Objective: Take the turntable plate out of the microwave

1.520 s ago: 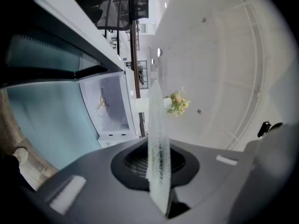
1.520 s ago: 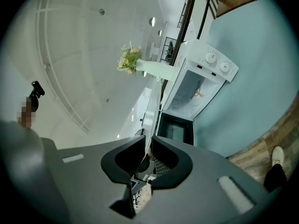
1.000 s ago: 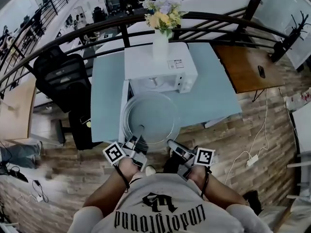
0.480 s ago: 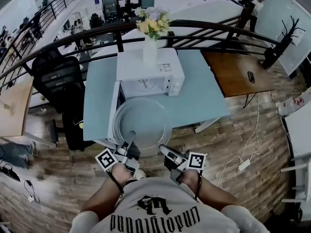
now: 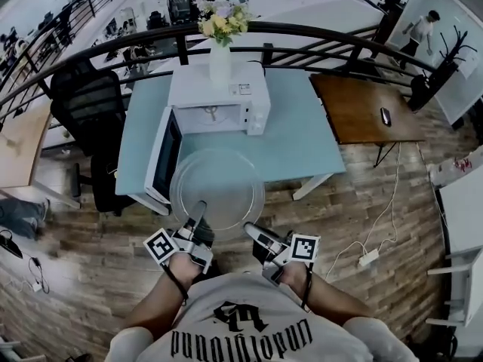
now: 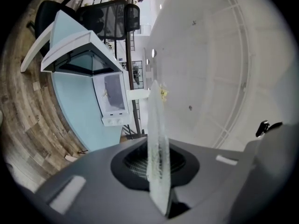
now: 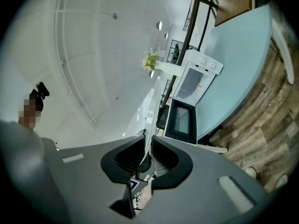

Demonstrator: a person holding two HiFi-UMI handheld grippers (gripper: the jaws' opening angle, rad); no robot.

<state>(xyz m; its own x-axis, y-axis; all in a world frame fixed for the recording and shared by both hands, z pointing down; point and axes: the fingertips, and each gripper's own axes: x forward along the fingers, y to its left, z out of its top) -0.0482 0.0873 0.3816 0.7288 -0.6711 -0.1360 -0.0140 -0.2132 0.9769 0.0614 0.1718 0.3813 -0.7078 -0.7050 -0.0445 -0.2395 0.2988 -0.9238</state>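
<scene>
A: Head view: where is the turntable plate (image 5: 217,183)?
B: Outside the microwave (image 5: 219,96), level, just right of its open door (image 5: 164,157), over the near edge of the blue table (image 5: 309,145)
A: Left gripper view?
B: The left gripper (image 6: 158,164) is clamped on the plate's rim
A: Right gripper view?
B: The right gripper (image 7: 147,149) pinches the rim too

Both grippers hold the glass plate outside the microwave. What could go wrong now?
The left gripper and right gripper pinch the turntable plate only at its near rim; smooth glass may slip. Its near part hangs over the wood floor, so a drop would likely break it. The open microwave door stands close at its left; a swing could strike it.
</scene>
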